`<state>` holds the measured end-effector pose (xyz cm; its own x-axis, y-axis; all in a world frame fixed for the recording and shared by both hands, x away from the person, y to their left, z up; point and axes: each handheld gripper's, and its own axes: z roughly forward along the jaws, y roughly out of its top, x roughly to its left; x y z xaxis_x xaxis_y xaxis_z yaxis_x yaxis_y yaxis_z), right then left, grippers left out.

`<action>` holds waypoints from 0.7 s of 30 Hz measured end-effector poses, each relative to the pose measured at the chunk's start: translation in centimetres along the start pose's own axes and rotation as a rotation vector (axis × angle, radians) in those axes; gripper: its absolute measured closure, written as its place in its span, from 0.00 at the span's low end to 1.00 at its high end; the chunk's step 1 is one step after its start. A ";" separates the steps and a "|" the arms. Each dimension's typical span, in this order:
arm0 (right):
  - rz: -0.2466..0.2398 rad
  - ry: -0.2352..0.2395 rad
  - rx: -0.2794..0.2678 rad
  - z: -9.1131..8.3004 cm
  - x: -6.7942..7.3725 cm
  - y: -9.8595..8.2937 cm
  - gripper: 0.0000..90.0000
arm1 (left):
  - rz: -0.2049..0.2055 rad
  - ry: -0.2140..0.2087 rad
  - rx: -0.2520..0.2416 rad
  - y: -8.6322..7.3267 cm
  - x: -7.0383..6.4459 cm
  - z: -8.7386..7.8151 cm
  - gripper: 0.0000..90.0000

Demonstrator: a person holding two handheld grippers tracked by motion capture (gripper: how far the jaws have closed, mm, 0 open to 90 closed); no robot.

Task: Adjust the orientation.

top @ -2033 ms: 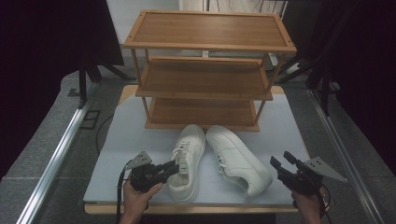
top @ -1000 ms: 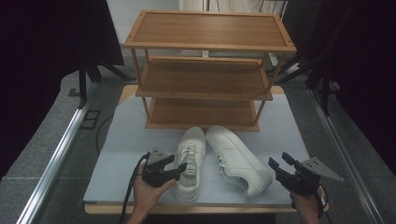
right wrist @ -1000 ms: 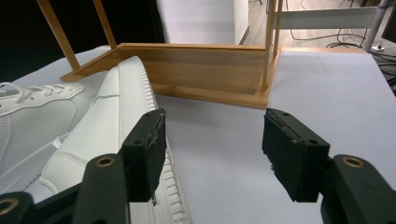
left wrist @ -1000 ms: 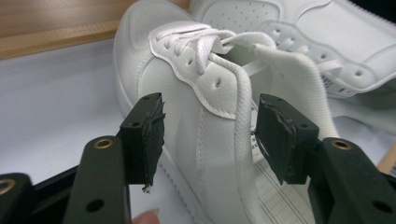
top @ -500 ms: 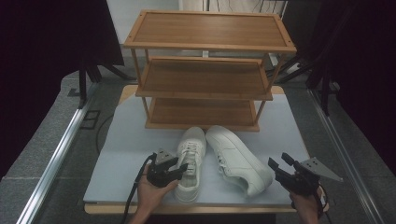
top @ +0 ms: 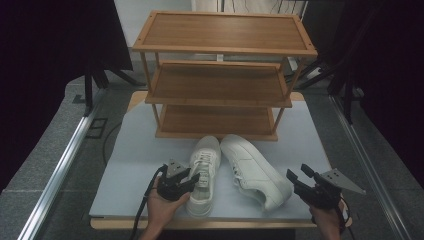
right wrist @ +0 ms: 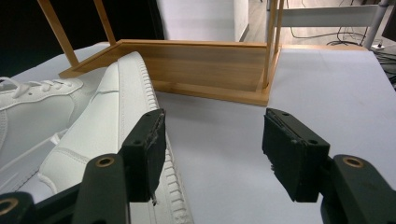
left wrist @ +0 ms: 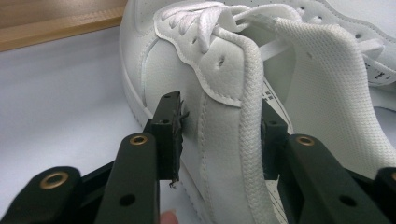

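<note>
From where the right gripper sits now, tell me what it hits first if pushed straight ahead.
Probably the low wooden edge of the bottom shelf of the rack. The right gripper is open over bare table, with the right shoe beside its left jaw; depth is hard to judge.

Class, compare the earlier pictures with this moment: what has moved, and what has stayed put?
The left claw moved rightward, its jaws now straddling the side wall of the left white lace-up leather sneaker. The right claw, the right white sneaker and the three-tier wooden rack stayed put.

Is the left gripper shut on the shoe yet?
Not fully: the left gripper has its jaws straddling the left shoe's side wall, outer pad touching.
</note>
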<state>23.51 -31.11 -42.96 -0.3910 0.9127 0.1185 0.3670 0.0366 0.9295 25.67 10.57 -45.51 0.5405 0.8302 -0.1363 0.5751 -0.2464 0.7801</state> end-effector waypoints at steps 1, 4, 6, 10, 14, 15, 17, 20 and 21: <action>-0.001 0.000 -0.001 0.0 0.1 0.0 0.44 | 0.005 0.014 -0.006 0.0 0.0 -0.1 0.71; -0.004 -0.001 -0.002 0.0 0.1 0.0 0.44 | 0.011 0.029 -0.010 -0.1 0.1 -0.2 0.76; -0.002 -0.003 -0.002 0.0 0.0 0.0 0.44 | 0.017 0.038 -0.011 0.0 0.4 -0.4 0.79; -0.003 -0.005 -0.003 -0.1 -0.1 0.0 0.44 | 0.022 0.047 -0.010 -0.1 0.8 -0.7 0.82; -0.004 -0.007 -0.007 -0.2 -0.1 0.1 0.44 | 0.025 0.048 -0.008 -0.2 1.5 -1.1 0.84; -0.003 -0.008 -0.007 -0.2 -0.2 0.1 0.44 | 0.023 0.049 -0.009 -0.2 1.8 -1.2 0.85; -0.001 -0.012 -0.010 -0.3 -0.3 0.1 0.44 | 0.016 0.037 -0.004 -0.4 2.6 -1.6 0.86; 0.005 -0.020 -0.016 -0.5 -0.4 0.1 0.45 | 0.014 0.035 -0.001 -0.5 3.2 -2.0 0.86; 0.005 -0.020 -0.016 -0.5 -0.4 0.1 0.45 | 0.015 0.040 0.003 -0.6 3.6 -2.3 0.86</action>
<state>23.34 -31.69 -42.78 -0.3722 0.9209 0.1159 0.3550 0.0258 0.9345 25.84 14.82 -45.04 0.5240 0.8458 -0.1003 0.5693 -0.2602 0.7799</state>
